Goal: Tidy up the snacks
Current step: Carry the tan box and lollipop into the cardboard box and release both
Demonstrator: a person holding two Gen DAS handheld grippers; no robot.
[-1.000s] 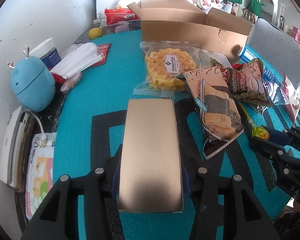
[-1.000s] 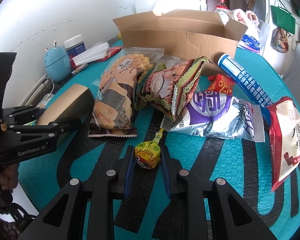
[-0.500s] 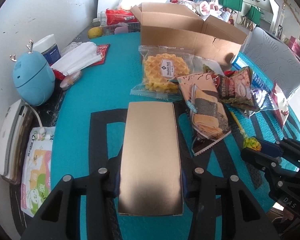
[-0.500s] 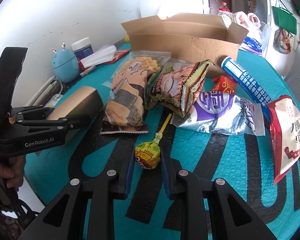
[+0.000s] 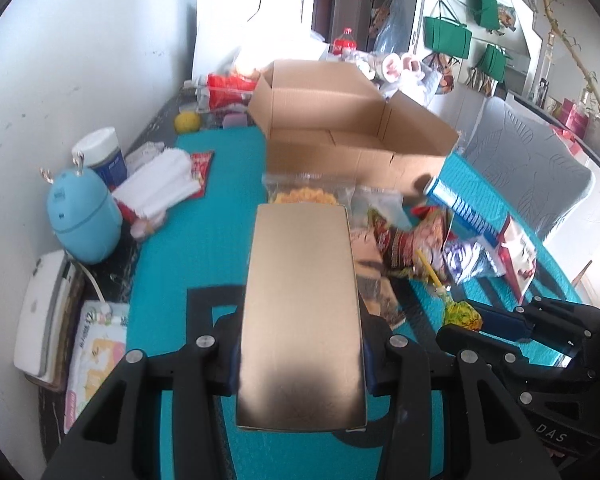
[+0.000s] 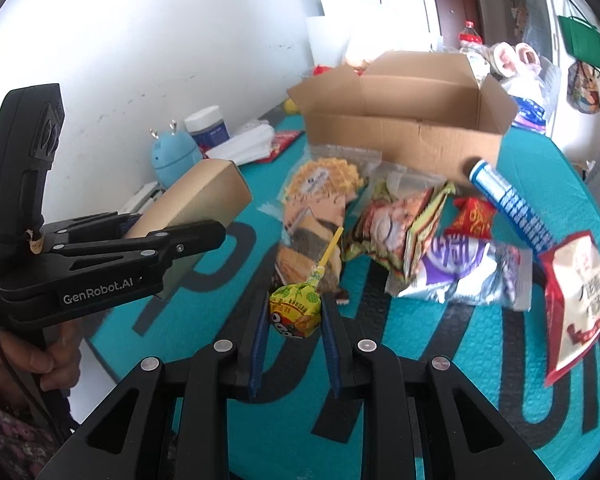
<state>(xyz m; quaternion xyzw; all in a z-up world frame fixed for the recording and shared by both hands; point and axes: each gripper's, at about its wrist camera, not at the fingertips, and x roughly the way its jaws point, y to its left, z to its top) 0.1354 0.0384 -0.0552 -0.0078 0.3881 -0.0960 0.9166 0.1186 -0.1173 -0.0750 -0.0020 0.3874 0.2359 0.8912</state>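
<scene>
Progress: early, as I judge it; the cardboard box (image 6: 404,136) at the far end of the teal mat (image 6: 460,380) shows no snack inside from either of my views, though its floor is partly hidden.
Left gripper (image 5: 300,360): my jaws are clamped on the sides of a gold carton (image 5: 300,296), lifted clear of the mat and pointing toward the box.
Right gripper (image 6: 296,332): my blue pads (image 6: 260,340) are closed on the wrapped head of a yellow lollipop (image 6: 296,312), its stick slanting up and away from me; it is off the mat.
In hand: two snacks, neither yet in the box.
Left on the mat: waffle bag (image 6: 324,180) just in front of the box, sandwich-biscuit pack (image 6: 304,240) touching it, red-green snack bag (image 6: 392,228), small red packet (image 6: 472,216), purple-silver pouch (image 6: 472,264), blue tube (image 6: 508,204) leaning at the box's front corner, red-white bag (image 6: 576,296) at the right edge.
Not snacks, as far as I can tell: blue egg-shaped gadget (image 5: 84,220), white-lidded jar (image 5: 100,156) and folded white cloths (image 5: 160,188) by the wall.
Remaining: I judge nearly all of it, both carried items plus the seven lying loose.
Unsure: whether sorting inside the box is wanted; the frames do not say.
</scene>
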